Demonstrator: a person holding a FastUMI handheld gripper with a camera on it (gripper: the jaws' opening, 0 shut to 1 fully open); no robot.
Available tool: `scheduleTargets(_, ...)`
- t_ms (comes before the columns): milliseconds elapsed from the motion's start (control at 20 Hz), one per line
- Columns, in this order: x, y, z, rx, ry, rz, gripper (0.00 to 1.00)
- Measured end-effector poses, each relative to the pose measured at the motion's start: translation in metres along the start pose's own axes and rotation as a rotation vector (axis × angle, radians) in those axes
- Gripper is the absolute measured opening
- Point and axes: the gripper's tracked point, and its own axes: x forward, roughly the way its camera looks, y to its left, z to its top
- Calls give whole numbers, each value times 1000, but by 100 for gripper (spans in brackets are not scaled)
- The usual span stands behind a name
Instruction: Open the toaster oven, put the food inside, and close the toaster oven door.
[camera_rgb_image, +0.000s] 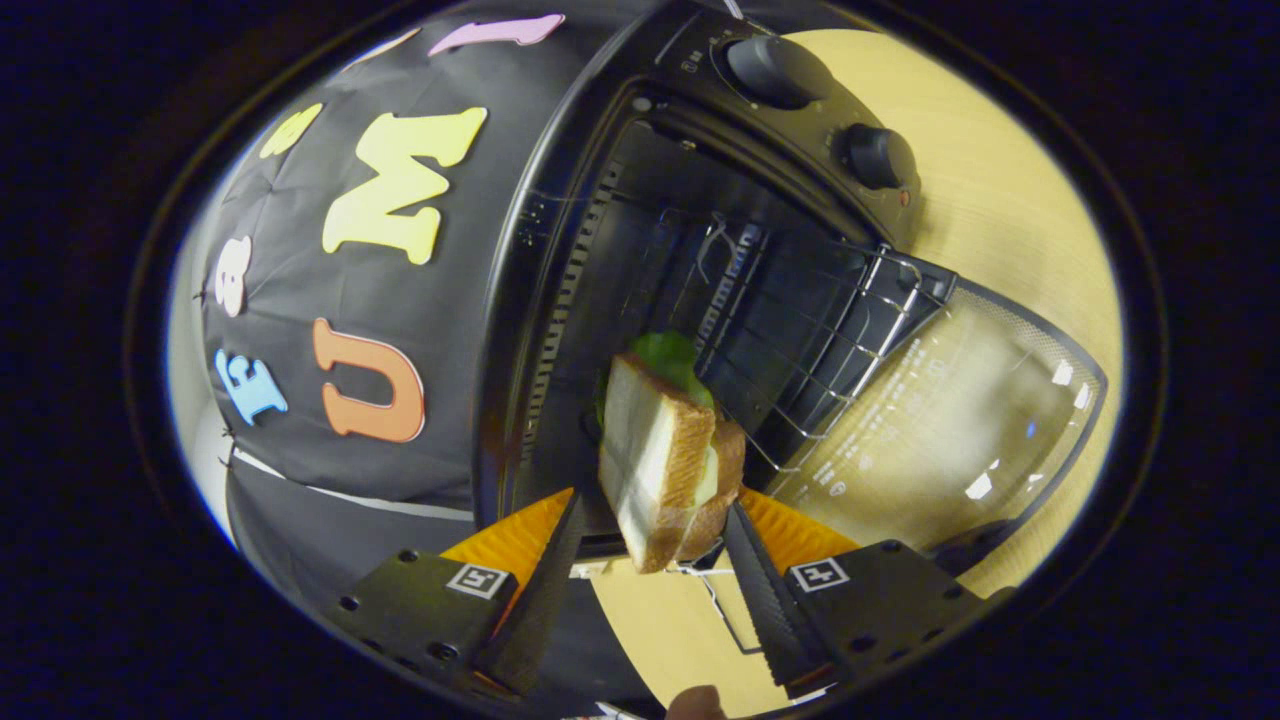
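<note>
Sandwich (665, 455), bread with green leaf: I see it pinched between both fingers of my gripper (655, 530), held at the toaster oven (700, 250) mouth. Wire rack (800, 330) inside the cavity. Glass door (950, 420) lies folded down, open. Two knobs (775, 70) beside the cavity. Wooden table (1000, 180) underneath.

Light wooden tabletop (1010, 170) extends beneath and beside the appliance. Black cloth booth wall (330, 440) stands behind it.
</note>
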Motion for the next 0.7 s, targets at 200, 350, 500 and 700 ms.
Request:
scheduleTargets(200,-20,-4,-1,-91,-2,-56,88)
scheduleTargets(350,-32,-5,-6,-171,18,-102,88)
scheduleTargets(500,-54,-2,-17,-263,40,-123,88)
scheduleTargets(700,-96,-17,-38,-531,85,-221,91)
